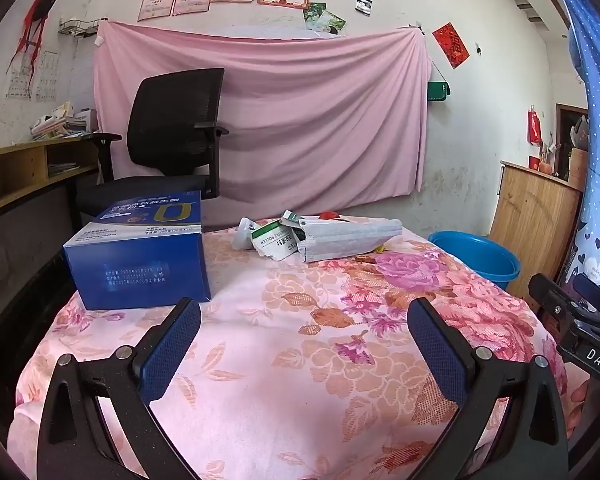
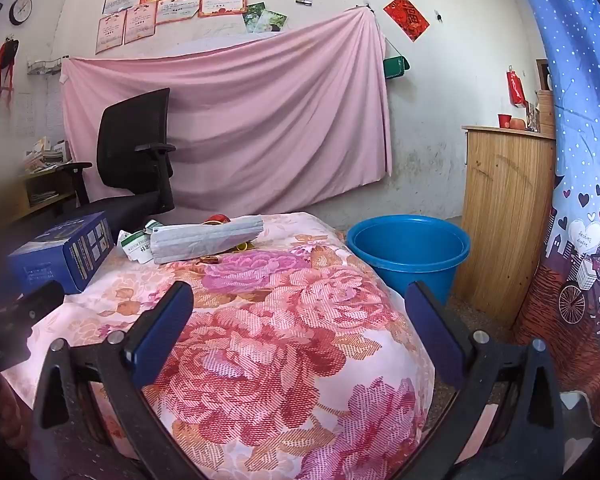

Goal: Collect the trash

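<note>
Trash sits in one clump at the far edge of the desk, which is covered with a floral cloth (image 1: 260, 360): a grey face mask (image 1: 348, 240) on top, a torn green-and-white carton (image 1: 274, 242) touching its left end, a white bottle-like piece (image 1: 242, 232) behind that. Something red and something yellow poke out from under the mask; can't tell what they are.

Left gripper (image 1: 304, 332) is wide open, holding nothing, hovering over the near middle of the desk. Right gripper (image 2: 300, 320) is likewise spread wide and empty, over the near right corner. Both are well apart from the clump.

Blue bucket (image 2: 408, 248) stands on the floor just off the desk's right edge; likely the bin.

Handling, my read:
- Mask: very light, limp, folds under any pinch. Take it mid-length across the pleated body, not by an end, or it will droop and drag the items beneath.
- Carton: light, thin card, already crushed. It will squash, not slip. Pinch a flat wall, not the ragged torn edge.
- Bottle piece: light rigid plastic, probably smooth and prone to rolling; grip across the body.

Blue box (image 1: 140, 256) at the far left corner looks intact and stiff; unclear whether it counts as trash.

Cloth is soft and may bunch if the fingers (image 1: 172, 348) dig in.
</note>
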Demonstrator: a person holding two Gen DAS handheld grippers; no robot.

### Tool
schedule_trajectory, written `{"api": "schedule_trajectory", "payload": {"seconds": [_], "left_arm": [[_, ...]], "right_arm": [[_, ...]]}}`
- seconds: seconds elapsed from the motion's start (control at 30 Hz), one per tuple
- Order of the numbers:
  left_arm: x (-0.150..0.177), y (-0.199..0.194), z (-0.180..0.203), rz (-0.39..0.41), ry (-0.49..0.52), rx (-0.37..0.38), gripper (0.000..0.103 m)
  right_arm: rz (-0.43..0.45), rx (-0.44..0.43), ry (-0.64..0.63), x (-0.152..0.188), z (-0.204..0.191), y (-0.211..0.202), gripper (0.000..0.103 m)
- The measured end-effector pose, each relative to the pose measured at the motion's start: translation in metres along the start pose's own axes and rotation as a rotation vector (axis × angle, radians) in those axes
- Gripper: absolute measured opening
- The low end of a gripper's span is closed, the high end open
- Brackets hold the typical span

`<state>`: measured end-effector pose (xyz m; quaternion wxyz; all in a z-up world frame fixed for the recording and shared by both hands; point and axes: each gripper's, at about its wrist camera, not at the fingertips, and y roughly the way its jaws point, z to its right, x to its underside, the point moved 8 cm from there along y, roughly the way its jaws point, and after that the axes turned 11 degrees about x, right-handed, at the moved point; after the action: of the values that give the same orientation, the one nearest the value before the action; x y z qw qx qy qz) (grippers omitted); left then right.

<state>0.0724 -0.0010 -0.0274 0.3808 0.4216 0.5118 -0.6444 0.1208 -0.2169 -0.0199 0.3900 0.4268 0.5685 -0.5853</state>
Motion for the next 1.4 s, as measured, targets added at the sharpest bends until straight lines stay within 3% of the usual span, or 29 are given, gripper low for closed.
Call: {"api": "schedule_trajectory", "payload": {"seconds": [1.4], "left_arm": [[-0.0029,0.0000,-0.0021,0.008,0.013,0.005,0.101]], "right_arm": [[-0.003,-0.002,0.005,-0.0001,0.0006,0.0008,0.103]]}}
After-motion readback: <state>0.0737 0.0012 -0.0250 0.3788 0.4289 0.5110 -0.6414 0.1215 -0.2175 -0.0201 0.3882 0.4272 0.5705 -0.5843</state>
